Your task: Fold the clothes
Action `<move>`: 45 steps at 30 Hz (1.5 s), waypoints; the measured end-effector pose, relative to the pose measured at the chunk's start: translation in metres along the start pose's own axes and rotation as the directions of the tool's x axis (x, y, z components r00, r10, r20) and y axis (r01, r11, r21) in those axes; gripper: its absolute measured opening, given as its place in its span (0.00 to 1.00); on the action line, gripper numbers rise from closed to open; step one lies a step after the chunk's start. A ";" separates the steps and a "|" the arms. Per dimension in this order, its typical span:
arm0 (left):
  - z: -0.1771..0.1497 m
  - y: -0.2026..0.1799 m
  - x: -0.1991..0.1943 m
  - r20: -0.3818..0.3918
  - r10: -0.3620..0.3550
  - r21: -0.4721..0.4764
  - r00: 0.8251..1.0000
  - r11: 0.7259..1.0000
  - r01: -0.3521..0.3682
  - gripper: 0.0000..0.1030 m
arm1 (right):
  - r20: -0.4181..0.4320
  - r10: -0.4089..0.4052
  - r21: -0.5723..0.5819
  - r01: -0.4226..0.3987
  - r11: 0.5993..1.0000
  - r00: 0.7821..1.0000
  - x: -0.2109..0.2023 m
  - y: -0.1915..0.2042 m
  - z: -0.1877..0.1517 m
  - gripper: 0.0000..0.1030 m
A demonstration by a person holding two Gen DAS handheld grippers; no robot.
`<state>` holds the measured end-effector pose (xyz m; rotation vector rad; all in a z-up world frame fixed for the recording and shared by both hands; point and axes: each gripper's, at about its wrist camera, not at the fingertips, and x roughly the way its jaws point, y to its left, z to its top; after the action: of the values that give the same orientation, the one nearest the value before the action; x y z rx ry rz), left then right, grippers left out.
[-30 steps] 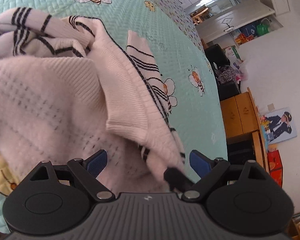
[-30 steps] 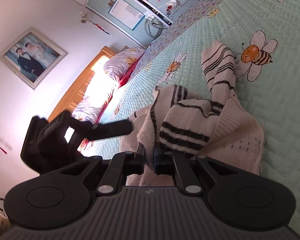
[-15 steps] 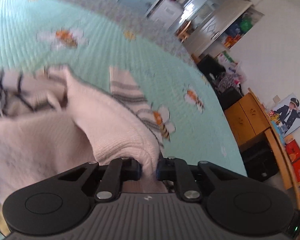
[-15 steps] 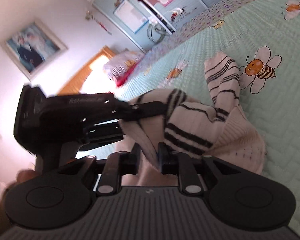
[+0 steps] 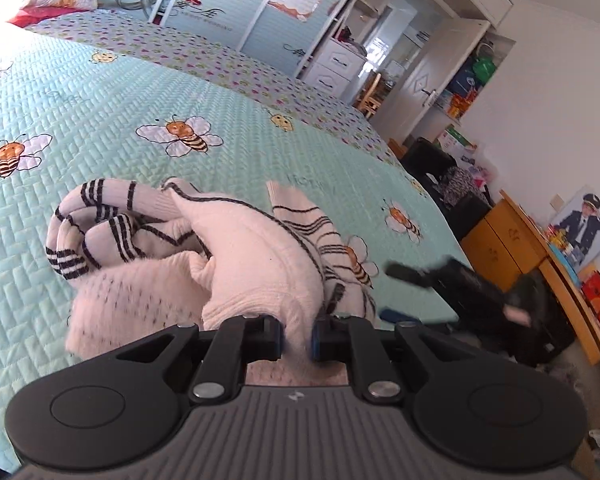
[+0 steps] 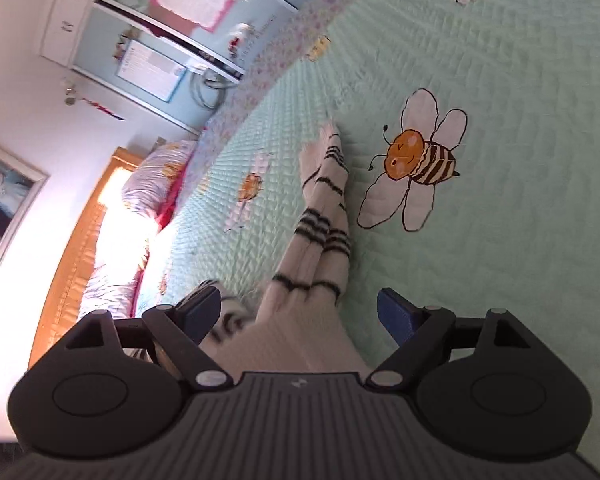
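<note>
My left gripper (image 5: 298, 338) is clenched on a fold of the cream sweater (image 5: 236, 264), which lies crumpled with black stripes on the bee-patterned quilt (image 5: 100, 92). My right gripper (image 6: 300, 314) stands released, its blue pads (image 6: 394, 314) spread to either side of a striped sleeve (image 6: 324, 208) stretched flat along the quilt (image 6: 520, 140).

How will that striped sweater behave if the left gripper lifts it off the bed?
The sweater will probably sag and unfold, since it lies bunched in soft folds. The left gripper pinches only one edge, so its sleeve would likely trail. The thick knit looks grippy, unlikely to slip.
</note>
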<state>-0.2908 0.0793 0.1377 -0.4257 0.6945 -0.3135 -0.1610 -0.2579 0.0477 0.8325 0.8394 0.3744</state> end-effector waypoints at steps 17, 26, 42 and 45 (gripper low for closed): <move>0.002 0.030 -0.012 0.021 0.041 -0.045 0.999 0.998 -0.040 0.12 | -0.148 0.087 -0.025 -0.091 0.996 0.985 0.061 0.032 0.003 0.13; 0.065 0.024 -0.012 0.146 0.112 0.022 0.983 0.993 -0.116 0.12 | 0.093 0.254 -0.120 -0.243 0.963 0.963 -0.009 0.107 0.060 0.11; 0.066 0.016 0.005 0.129 0.061 -0.039 0.990 0.998 -0.056 0.13 | 0.316 0.016 -0.034 -0.006 0.999 0.949 -0.096 0.025 0.086 0.17; 0.030 0.035 0.019 0.008 0.091 -0.079 0.996 0.993 -0.090 0.13 | 0.122 -0.190 0.139 0.172 0.975 0.974 -0.067 -0.046 0.048 0.22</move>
<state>-0.2521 0.1102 0.1311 -0.4692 0.7148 -0.1981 -0.1672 -0.3510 0.0643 0.8818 0.8124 0.1026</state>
